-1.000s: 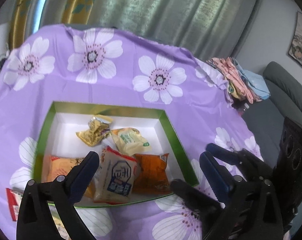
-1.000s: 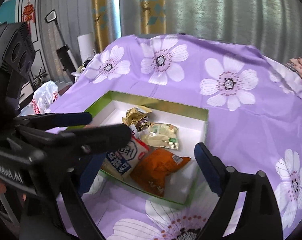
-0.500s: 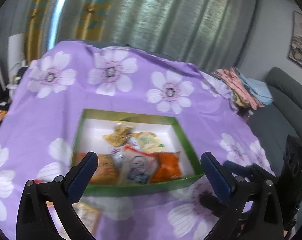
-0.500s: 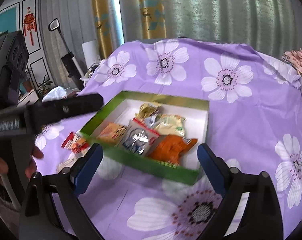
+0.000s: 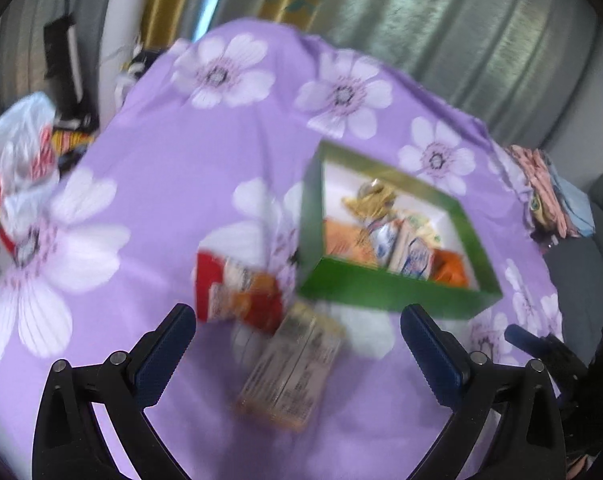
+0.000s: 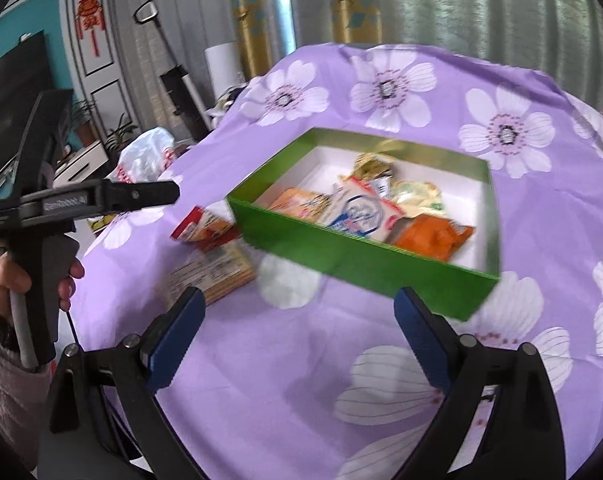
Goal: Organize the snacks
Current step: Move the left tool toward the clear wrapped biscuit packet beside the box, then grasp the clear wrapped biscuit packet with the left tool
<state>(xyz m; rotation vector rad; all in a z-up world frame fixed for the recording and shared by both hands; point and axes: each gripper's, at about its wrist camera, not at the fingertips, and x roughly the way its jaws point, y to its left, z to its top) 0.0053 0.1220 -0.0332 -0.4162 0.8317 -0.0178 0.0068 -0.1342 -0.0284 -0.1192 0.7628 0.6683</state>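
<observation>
**Snacks part boxed, part loose on the bench**

Snacks fill the green box (image 6: 353,256) on your purple flowered cloth (image 6: 281,380): an orange pack (image 6: 431,236), a white-and-blue pack (image 6: 359,214), a gold wrapper (image 6: 375,164) and others lie inside on its white floor. Two more sit outside, just beside the box's near-left corner: a red pack (image 5: 237,292) and a tan pack (image 5: 293,368), touching each other. Your left gripper (image 5: 297,344) hangs above the tan pack, jaws released wide and holding nothing. Your right gripper (image 6: 297,328) hovers before the box's near wall, jaws likewise spread and empty. The left-wrist view is blurred, so print on the packs cannot be read.
</observation>
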